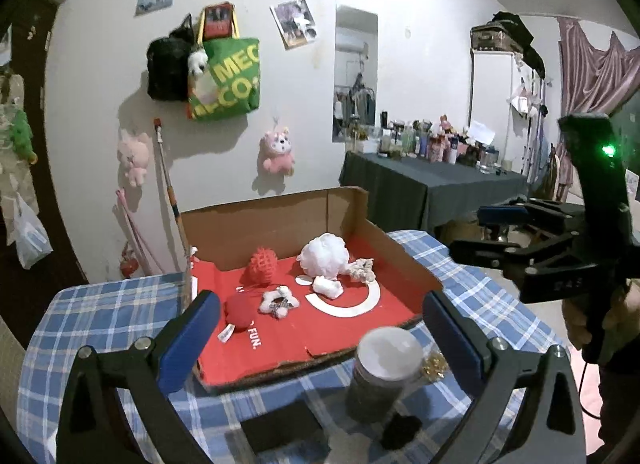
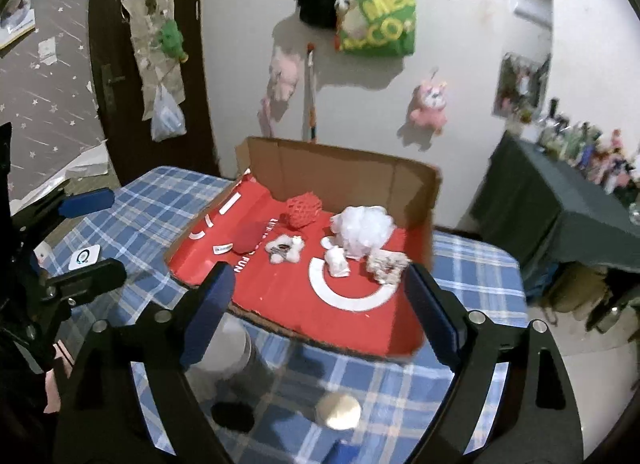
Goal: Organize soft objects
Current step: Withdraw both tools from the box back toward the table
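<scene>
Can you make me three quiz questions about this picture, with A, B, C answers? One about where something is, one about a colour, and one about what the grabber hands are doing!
1. Where is the fluffy white puff?
A. In the cardboard box
B. On the floor
C. Hanging on the wall

2. What colour is the spiky ball?
A. Green
B. Red
C. Yellow

3. What are the left gripper and right gripper doing?
A. Both squeezing toys
B. One holds the puff
C. Both open, holding nothing

Answers: 1 A, it sits on the box's red floor. 2 B, red like the liner. 3 C, fingers spread apart, nothing between them.
</scene>
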Action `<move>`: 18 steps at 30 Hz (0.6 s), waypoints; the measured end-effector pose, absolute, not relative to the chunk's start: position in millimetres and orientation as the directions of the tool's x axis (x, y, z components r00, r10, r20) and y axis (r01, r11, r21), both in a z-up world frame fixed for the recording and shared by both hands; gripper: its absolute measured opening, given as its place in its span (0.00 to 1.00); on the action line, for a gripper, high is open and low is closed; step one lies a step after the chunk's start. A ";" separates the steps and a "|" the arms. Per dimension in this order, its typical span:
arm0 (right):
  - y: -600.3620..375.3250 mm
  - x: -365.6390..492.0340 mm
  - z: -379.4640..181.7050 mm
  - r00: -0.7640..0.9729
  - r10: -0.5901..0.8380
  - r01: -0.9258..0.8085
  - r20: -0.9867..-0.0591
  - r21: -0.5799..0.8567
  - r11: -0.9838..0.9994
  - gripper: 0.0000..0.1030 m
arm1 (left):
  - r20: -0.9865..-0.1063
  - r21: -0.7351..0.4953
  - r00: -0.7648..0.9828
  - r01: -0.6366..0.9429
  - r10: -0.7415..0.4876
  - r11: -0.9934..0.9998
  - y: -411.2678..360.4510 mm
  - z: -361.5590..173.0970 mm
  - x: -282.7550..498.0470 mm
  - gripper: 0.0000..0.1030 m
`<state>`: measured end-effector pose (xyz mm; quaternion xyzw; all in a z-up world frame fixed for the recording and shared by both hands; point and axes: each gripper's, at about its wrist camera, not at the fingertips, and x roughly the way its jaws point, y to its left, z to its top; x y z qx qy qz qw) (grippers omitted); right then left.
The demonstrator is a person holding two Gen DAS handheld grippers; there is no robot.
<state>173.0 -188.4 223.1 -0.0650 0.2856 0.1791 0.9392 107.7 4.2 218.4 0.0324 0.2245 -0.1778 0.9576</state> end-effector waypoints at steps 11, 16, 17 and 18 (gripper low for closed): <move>-206.4 83.0 195.9 0.856 0.227 -0.275 -0.465 -0.038 0.961 0.85 | -0.387 0.022 0.880 0.309 -0.277 0.951 -6.6 184.8 42.0 1.00; -210.6 56.3 174.6 0.882 0.164 -0.209 -0.441 -0.056 0.976 0.85 | -0.410 -0.002 0.872 0.294 -0.269 0.956 -9.8 157.2 30.5 1.00; -211.5 52.3 168.6 0.884 0.153 -0.198 -0.441 -0.057 0.979 0.85 | -0.413 0.003 0.872 0.290 -0.263 0.957 -11.0 151.0 28.4 1.00; -212.3 49.7 163.5 0.885 0.146 -0.190 -0.443 -0.055 0.980 0.85 | -0.418 0.008 0.871 0.286 -0.257 0.958 -12.4 143.8 27.0 1.00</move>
